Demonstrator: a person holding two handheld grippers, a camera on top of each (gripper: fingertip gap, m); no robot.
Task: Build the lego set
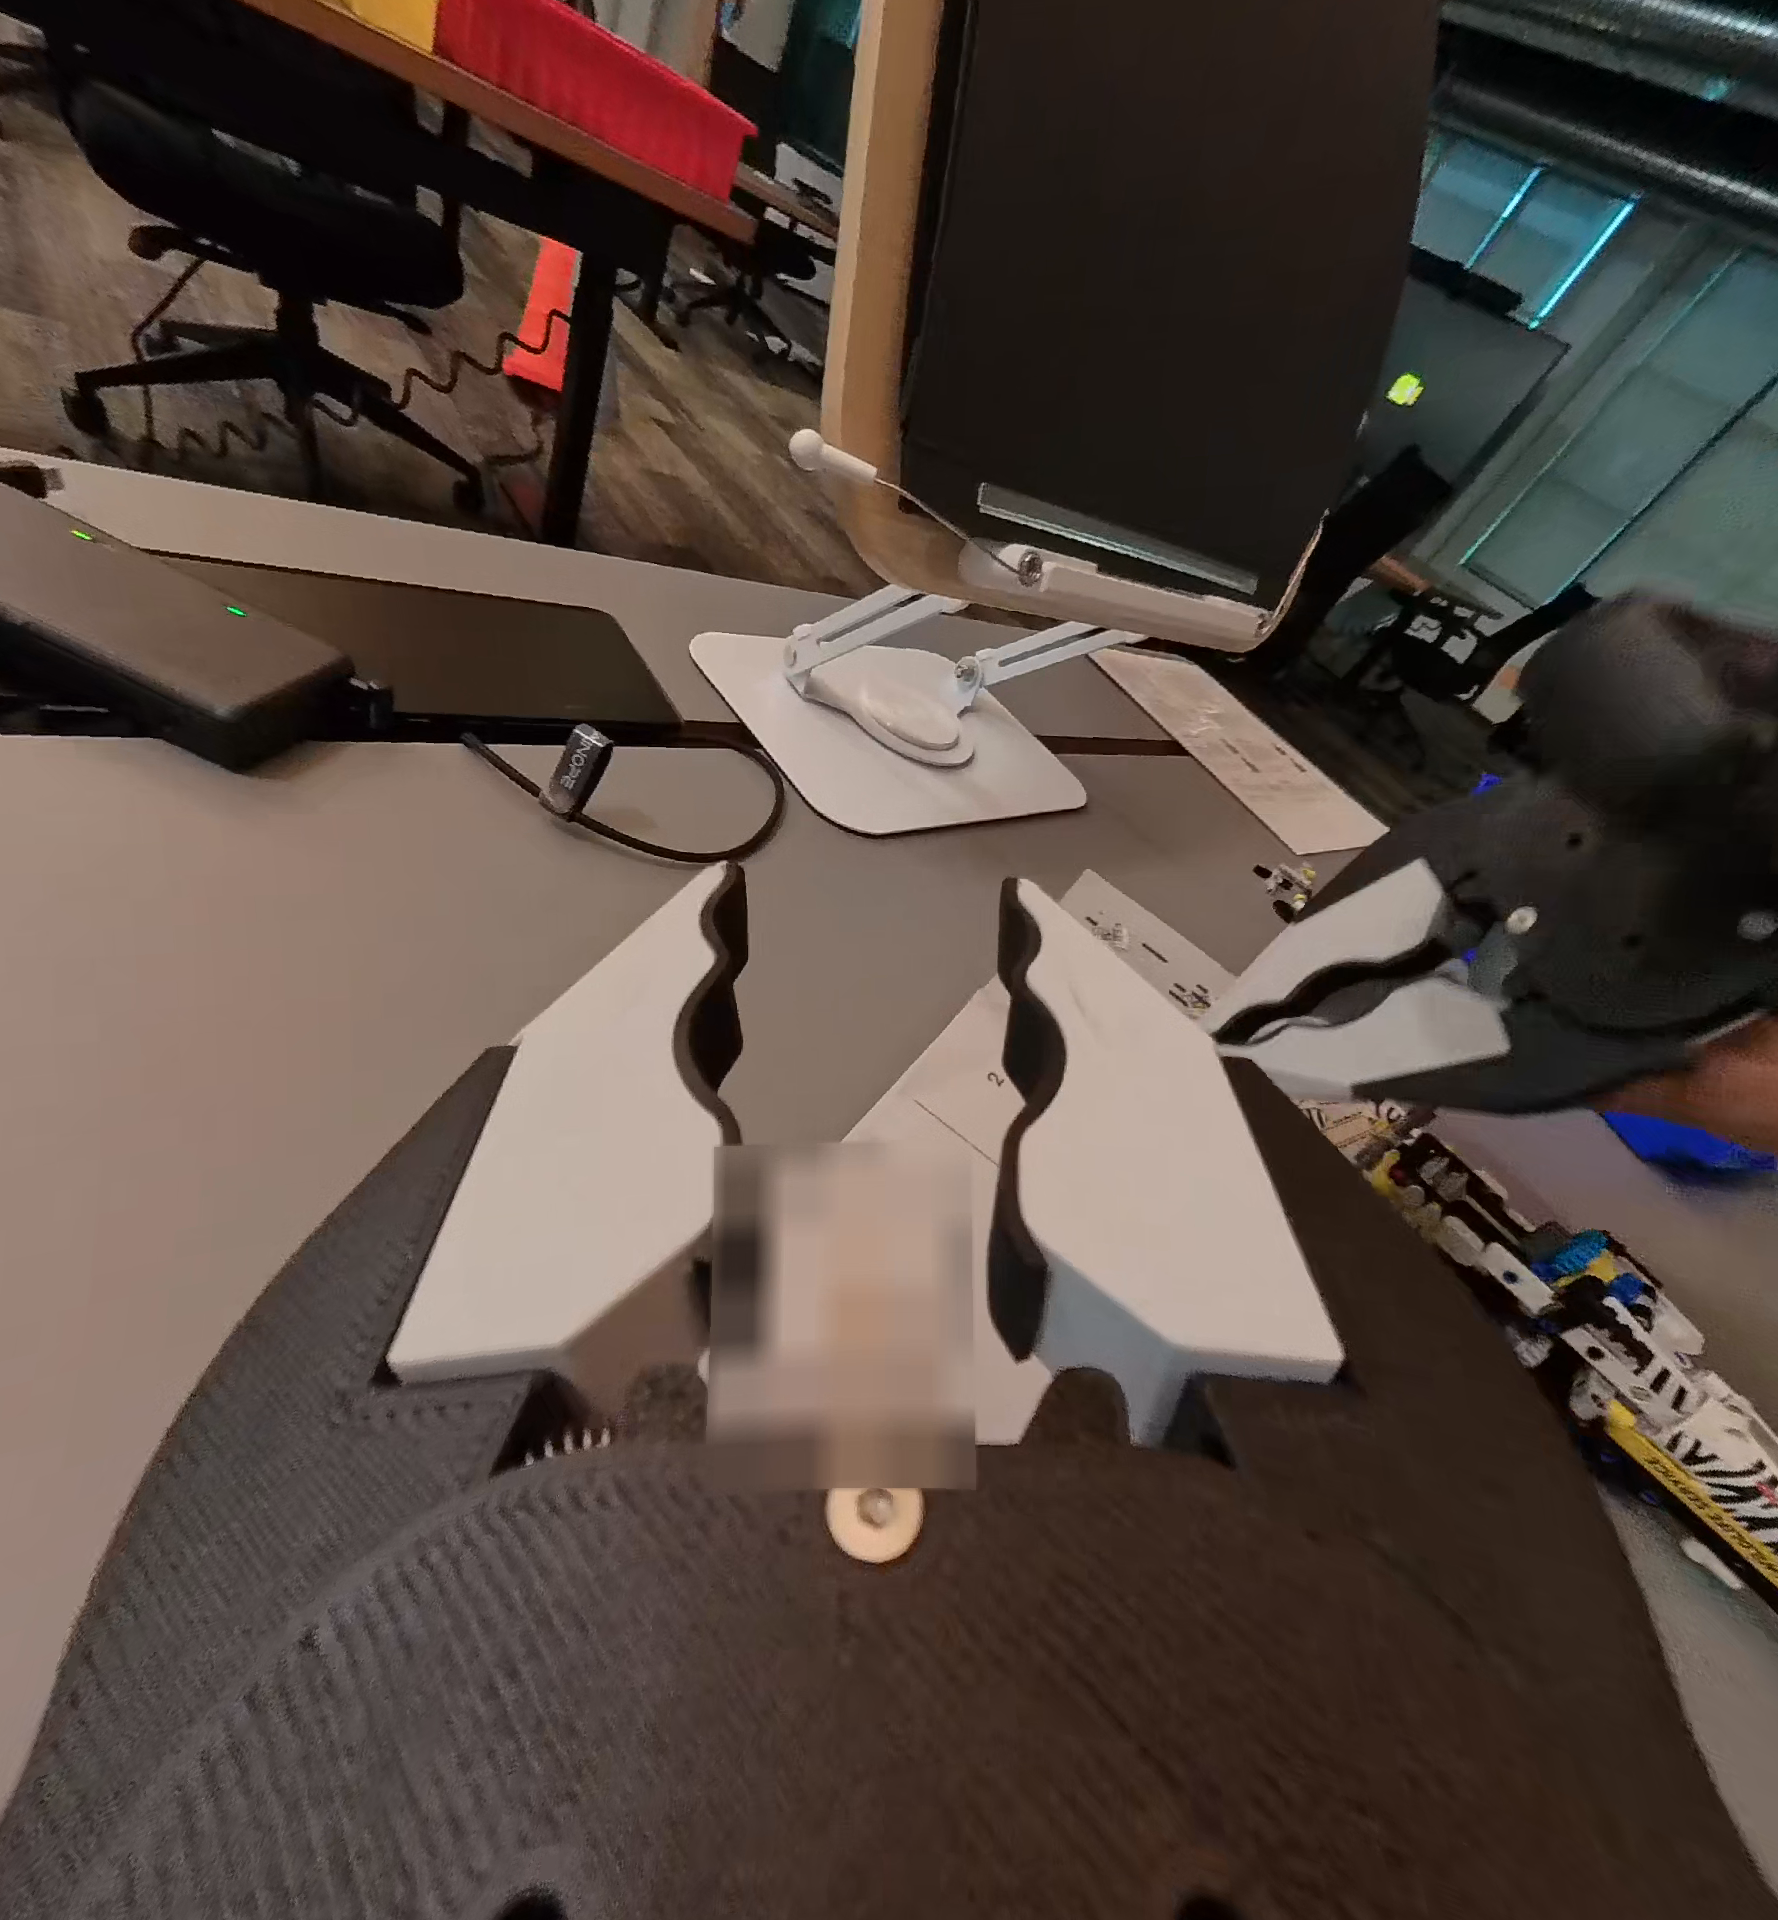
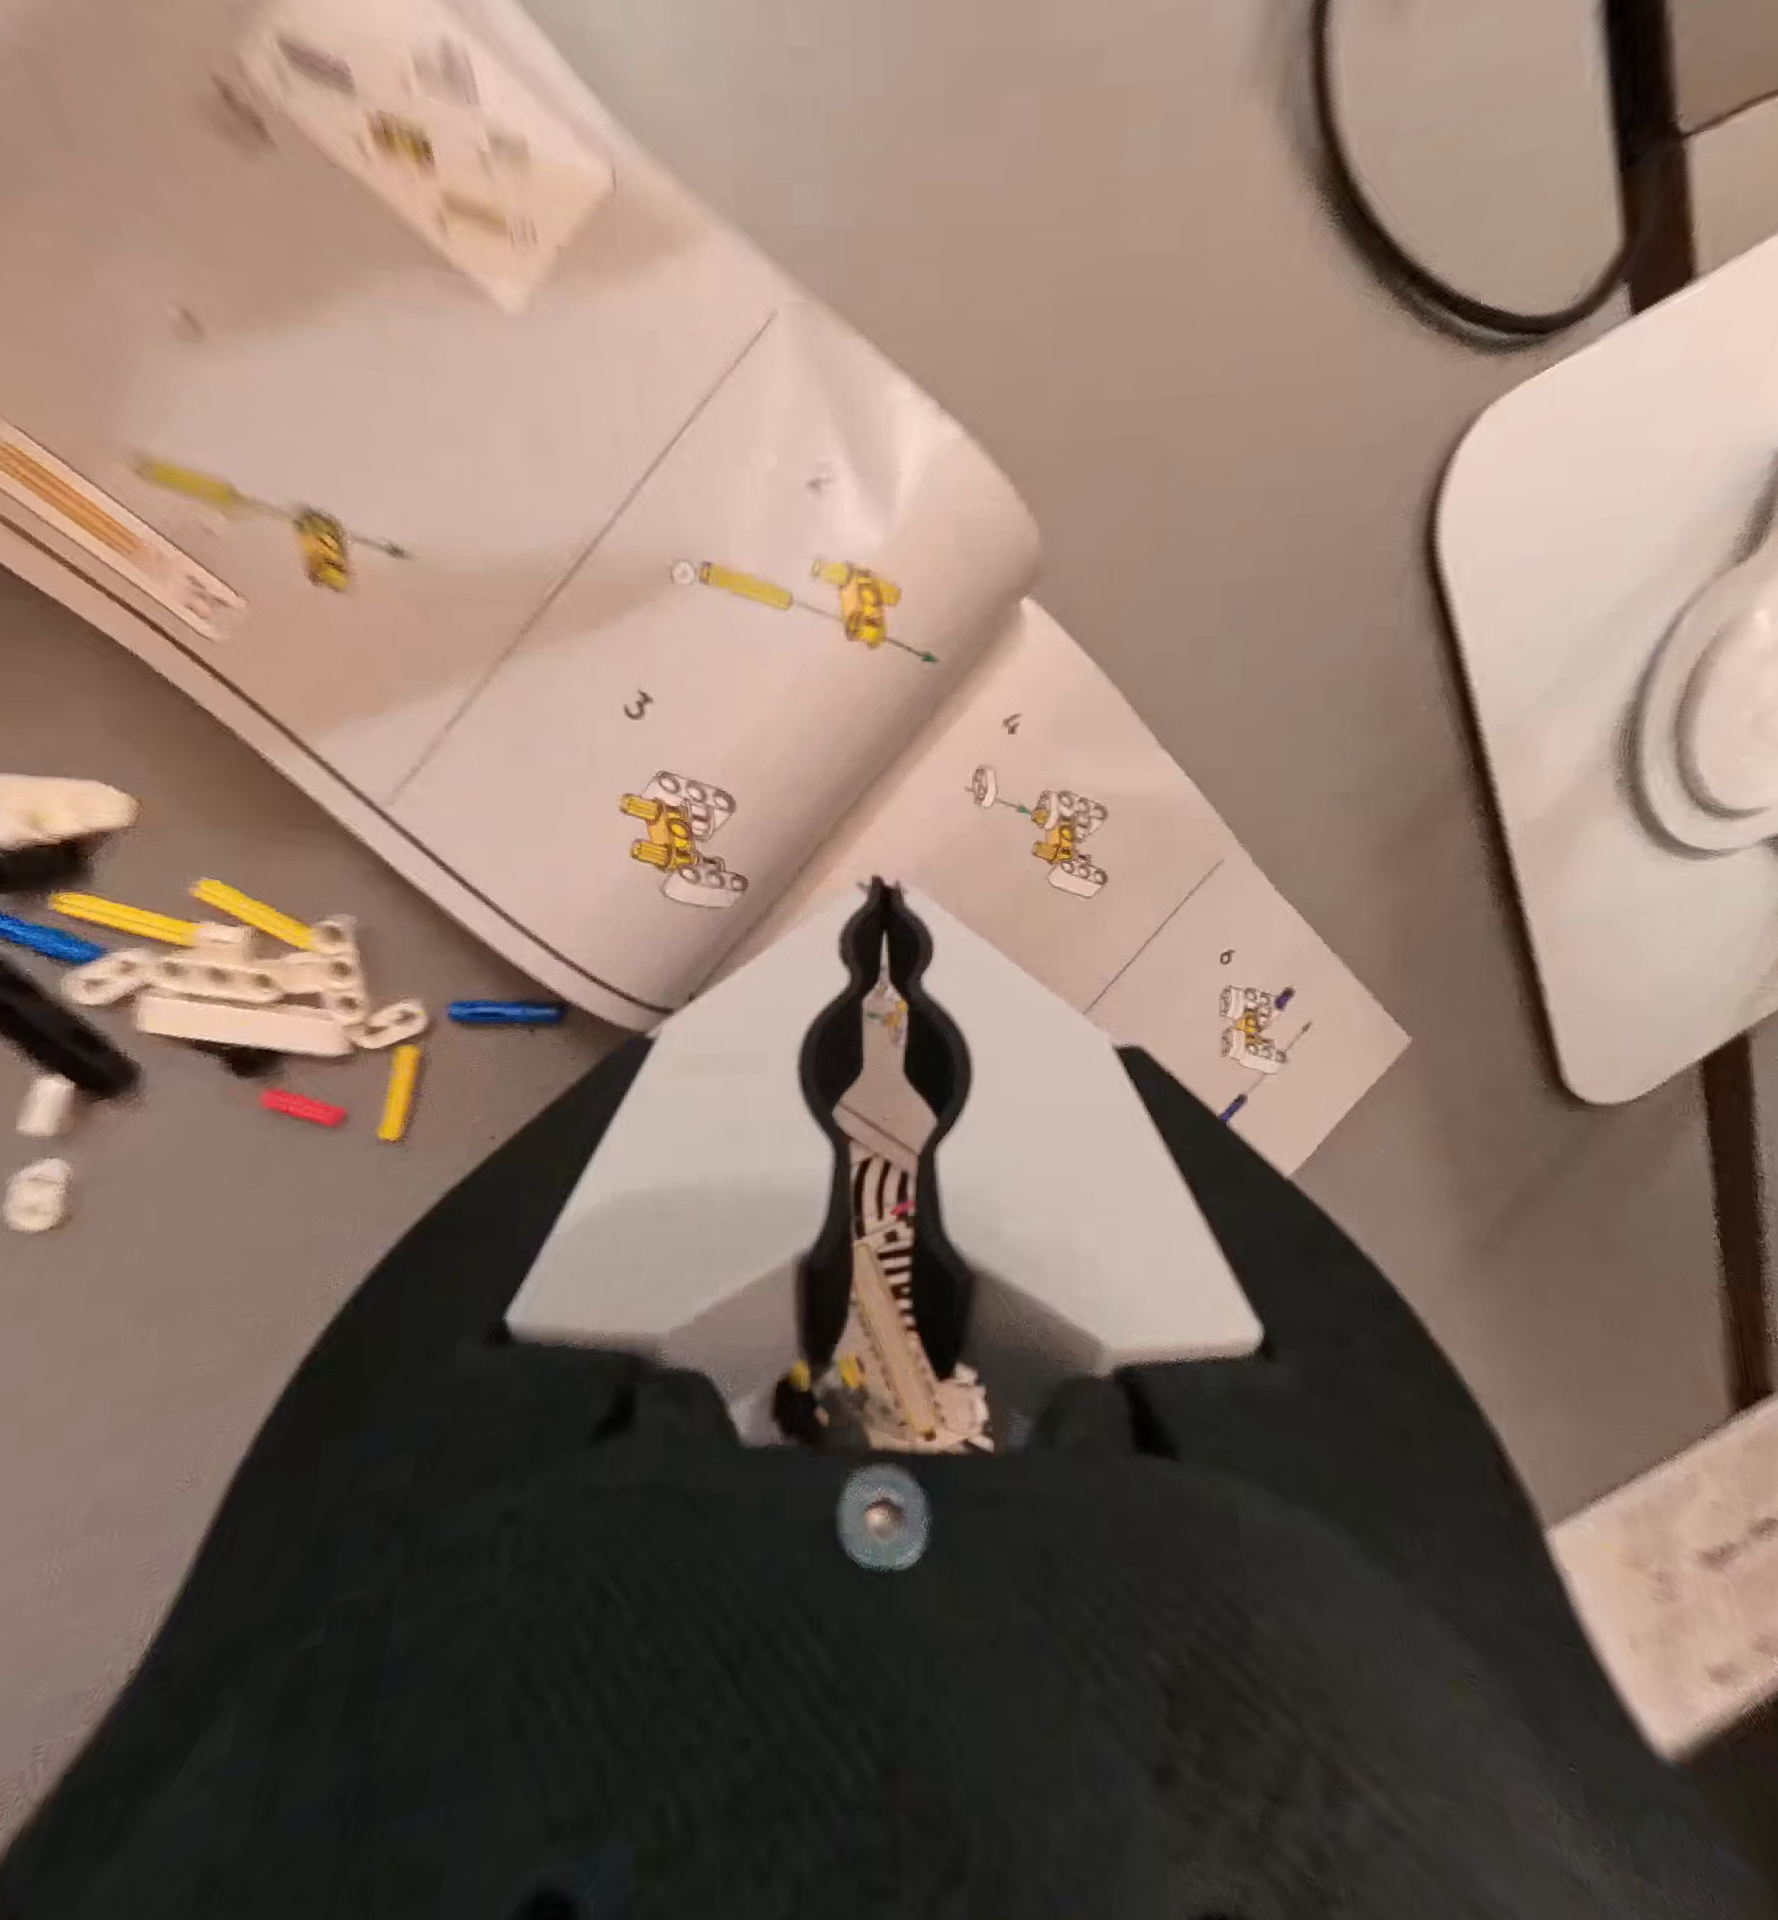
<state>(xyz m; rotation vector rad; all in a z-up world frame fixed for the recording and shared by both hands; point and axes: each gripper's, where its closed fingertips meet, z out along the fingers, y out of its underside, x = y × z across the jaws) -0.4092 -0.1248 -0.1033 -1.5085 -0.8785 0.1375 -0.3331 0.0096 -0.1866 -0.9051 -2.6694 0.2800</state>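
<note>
the left gripper (image 1: pixel 869 914) stands wide apart and empty above the grey table (image 1: pixel 189 987). the right gripper (image 2: pixel 882 894) has its tips pressed together; whether it pinches anything cannot be told. the instruction booklet (image 2: pixel 656 644) lies open beneath it, evidently for reference. loose lego pieces (image 2: pixel 241 977) lie well off its left; the partly built striped model (image 1: pixel 1643 1382) sits under it.

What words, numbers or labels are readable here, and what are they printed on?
I do not quote writing; these things bear it:
White open instruction booklet: clear printed step numbers.
Small black cable plug: white brand lettering.
Yellow and zebra-striped lego model: dark lettering on its yellow strip, blurred.
White flat paper sheet: print too small to read.
</note>
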